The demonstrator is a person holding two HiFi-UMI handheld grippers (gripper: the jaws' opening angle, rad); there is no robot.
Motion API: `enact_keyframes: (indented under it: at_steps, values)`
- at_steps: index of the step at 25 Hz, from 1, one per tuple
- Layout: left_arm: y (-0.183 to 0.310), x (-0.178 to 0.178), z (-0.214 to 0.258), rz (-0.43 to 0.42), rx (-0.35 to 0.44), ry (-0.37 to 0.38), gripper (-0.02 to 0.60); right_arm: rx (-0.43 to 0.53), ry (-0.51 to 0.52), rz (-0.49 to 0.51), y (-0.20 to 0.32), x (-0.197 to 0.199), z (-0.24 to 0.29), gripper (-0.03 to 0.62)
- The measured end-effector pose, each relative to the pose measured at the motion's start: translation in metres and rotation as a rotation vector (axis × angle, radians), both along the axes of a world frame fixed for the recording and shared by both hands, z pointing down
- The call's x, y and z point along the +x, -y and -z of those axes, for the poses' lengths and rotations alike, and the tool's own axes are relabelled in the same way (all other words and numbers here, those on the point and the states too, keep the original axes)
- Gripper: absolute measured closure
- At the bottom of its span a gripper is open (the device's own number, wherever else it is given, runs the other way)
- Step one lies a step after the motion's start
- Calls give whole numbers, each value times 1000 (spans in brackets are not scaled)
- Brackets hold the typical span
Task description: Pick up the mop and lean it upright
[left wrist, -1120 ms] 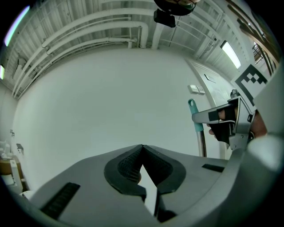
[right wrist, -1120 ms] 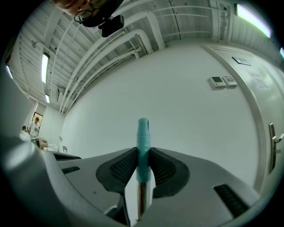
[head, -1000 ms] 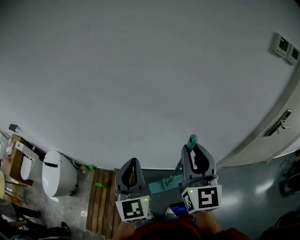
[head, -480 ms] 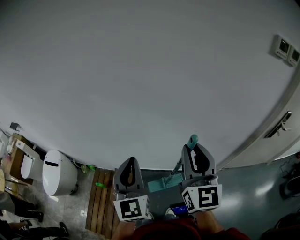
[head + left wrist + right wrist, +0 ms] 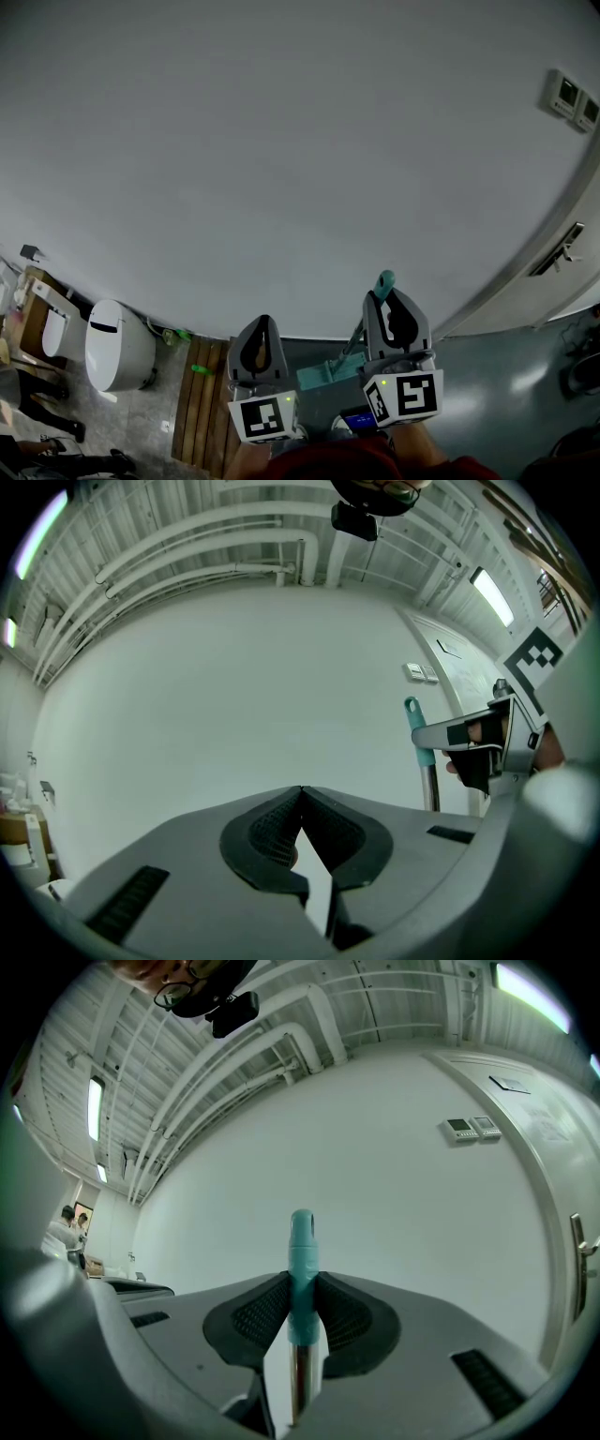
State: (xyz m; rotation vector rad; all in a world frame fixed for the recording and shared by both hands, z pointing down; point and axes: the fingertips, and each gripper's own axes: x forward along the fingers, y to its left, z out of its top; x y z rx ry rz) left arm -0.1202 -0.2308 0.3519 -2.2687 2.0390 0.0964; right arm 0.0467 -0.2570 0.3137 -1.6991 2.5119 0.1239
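Mop upright near the white wall, teal handle top pinched between right gripper pads. Left gripper just beside, pressed together, holding nothing.

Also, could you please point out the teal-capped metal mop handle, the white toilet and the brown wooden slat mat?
teal-capped metal mop handle [image 5: 301, 1241], right gripper view, its teal end.
white toilet [image 5: 116, 354], head view, its rounded body.
brown wooden slat mat [image 5: 202, 412], head view, a middle slat.
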Motion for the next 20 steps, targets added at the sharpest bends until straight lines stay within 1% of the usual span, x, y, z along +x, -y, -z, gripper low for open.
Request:
enact_keyframes:
  at_steps: [12, 15, 17, 20]
  values:
    - [0, 0, -4, 11, -6, -4, 568, -38, -19, 8, 3, -3, -19, 491]
    - [1, 4, -4, 4, -7, 10, 568, -51, -28, 9, 6, -3, -26, 491]
    - [0, 3, -5, 3, -7, 18, 568, -58, -34, 9, 7, -7, -32, 491]
    - [-4, -4, -4, 8, 1, 9, 568, -76, -41, 5, 7, -16, -45, 491]
